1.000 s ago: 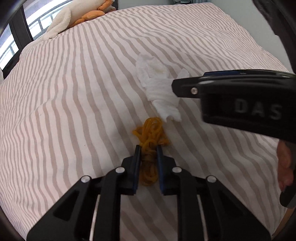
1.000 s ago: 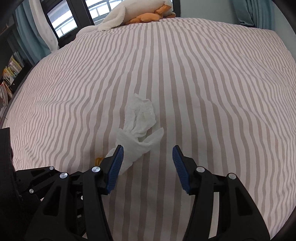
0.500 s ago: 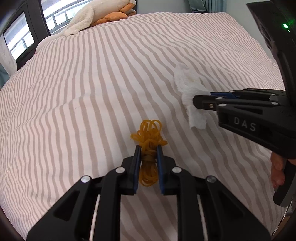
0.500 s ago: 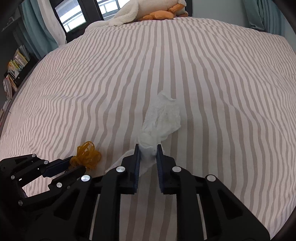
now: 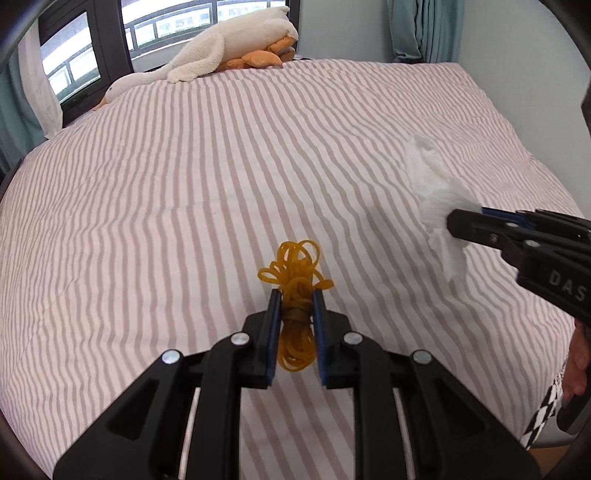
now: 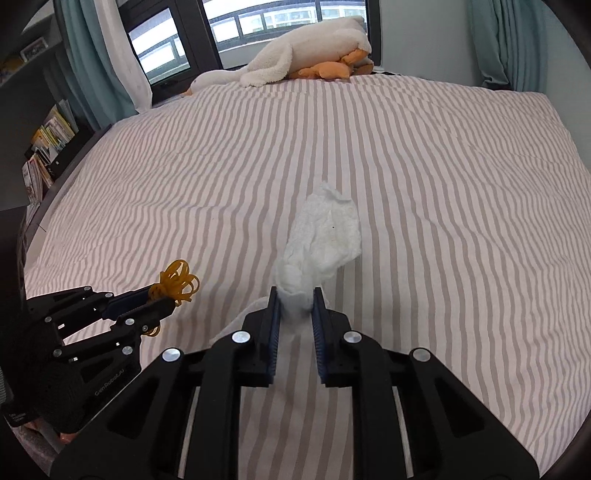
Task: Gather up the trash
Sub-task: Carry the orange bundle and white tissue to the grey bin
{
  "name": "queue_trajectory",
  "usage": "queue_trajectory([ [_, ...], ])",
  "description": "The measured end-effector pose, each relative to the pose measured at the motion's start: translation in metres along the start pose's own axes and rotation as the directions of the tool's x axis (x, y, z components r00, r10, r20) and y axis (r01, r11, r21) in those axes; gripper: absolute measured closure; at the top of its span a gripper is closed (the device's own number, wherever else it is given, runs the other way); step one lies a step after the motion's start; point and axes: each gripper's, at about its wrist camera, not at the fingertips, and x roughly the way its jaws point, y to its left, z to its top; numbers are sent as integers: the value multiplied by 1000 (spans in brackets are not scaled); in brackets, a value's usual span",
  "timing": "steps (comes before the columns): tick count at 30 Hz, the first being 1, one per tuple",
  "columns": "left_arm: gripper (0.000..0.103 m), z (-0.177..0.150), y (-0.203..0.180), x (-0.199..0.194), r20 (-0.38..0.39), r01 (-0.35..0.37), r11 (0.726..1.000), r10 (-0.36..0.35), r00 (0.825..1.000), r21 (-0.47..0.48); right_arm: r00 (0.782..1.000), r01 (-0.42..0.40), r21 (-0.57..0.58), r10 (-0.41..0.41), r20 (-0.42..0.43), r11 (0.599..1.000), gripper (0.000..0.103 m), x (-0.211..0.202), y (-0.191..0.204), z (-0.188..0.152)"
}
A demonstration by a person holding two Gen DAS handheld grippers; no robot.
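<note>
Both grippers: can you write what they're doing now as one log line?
left gripper: shut on rubber bands | right gripper: shut on tissue | both above striped bed

A home bedroom is showing here: a wide bed point(image 6: 406, 155) in a pink-and-taupe striped cover is filling the view, a plush goose point(image 6: 303, 55) is lying at twelve o'clock under dark-framed windows point(image 6: 280, 18), teal curtains point(image 6: 498, 40) are hanging at one o'clock, and books point(image 6: 48, 144) are standing at ten o'clock.

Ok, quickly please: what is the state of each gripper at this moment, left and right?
Left gripper: shut on the bundle of orange rubber bands.
Right gripper: shut on the crumpled white tissue.
</note>
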Motion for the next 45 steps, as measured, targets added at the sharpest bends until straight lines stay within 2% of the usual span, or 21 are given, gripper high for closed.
queue_trajectory([
  [7, 86, -37, 8, -70, 26, 1, 999, 0, 1000, -35, 999, -4, -35, 5, 37, 999, 88, -82, 48, -34],
  [13, 86, -84, 6, -129, 42, -41, 998, 43, 998, -49, 999, -19, -84, 23, 47, 996, 88, -147, 80, -85],
  [23, 86, -198, -18, -234, 80, -108, 988, 117, 990, -111, 991, -92, -158, 106, 87, 983, 88, -243, 119, -185],
  [30, 86, -297, -34, -326, 91, -162, 971, 180, 979, -174, 971, -176, -236, 208, 117, 956, 88, -320, 174, -271],
  [33, 86, -337, -24, -361, 74, -188, 951, 212, 975, -246, 962, -227, -282, 260, 85, 932, 88, -335, 205, -293],
  [36, 86, -375, -6, -393, 51, -238, 918, 267, 962, -317, 947, -279, -343, 317, 56, 897, 88, -344, 241, -306],
  [40, 86, -425, 31, -435, 19, -307, 854, 346, 938, -420, 920, -352, -421, 391, 7, 836, 88, -352, 300, -322],
  [45, 86, -492, 85, -486, -29, -383, 749, 438, 898, -541, 880, -431, -525, 470, -65, 734, 88, -358, 391, -346],
])
